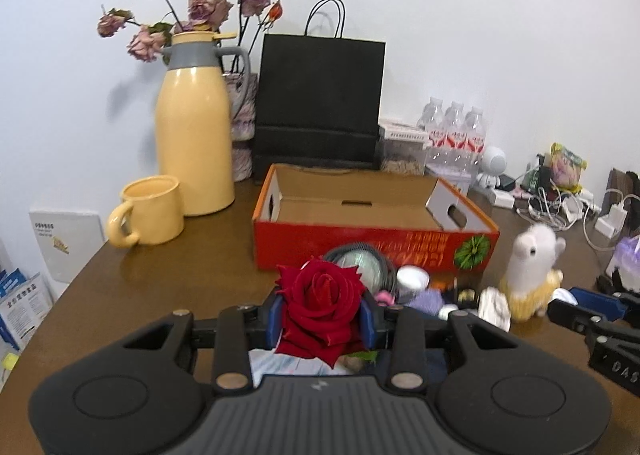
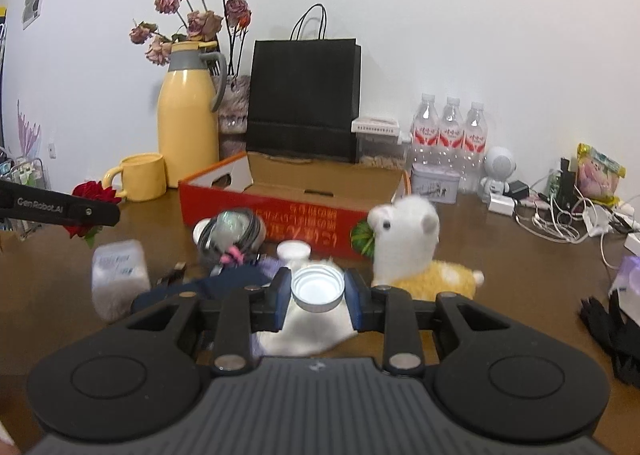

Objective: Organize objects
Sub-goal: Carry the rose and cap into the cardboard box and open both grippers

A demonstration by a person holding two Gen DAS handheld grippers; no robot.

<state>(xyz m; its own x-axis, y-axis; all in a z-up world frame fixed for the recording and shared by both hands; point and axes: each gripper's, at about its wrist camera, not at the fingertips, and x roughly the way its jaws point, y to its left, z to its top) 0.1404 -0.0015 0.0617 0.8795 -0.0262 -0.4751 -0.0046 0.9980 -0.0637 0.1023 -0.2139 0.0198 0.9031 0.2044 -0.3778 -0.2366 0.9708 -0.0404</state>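
My left gripper (image 1: 322,322) is shut on a red rose (image 1: 320,309), held above the brown table in front of the open red cardboard box (image 1: 372,243). In the right wrist view that rose (image 2: 94,193) shows at the left behind the left gripper's arm. My right gripper (image 2: 318,301) is shut on a round white lid (image 2: 318,289), lifted above a white cloth (image 2: 308,331). The red box (image 2: 280,223) stands beyond it, with nothing showing inside. A heap of small items lies before the box: a coiled cable with a lens (image 2: 234,231), a white jar (image 2: 294,251) and a plush alpaca (image 2: 408,251).
A yellow jug (image 1: 194,127) and yellow mug (image 1: 148,211) stand at the back left. Behind the box are a black paper bag (image 1: 320,103) and three water bottles (image 2: 452,135). Cables and chargers (image 2: 560,215) crowd the right side. A white packet (image 2: 118,279) lies at the left.
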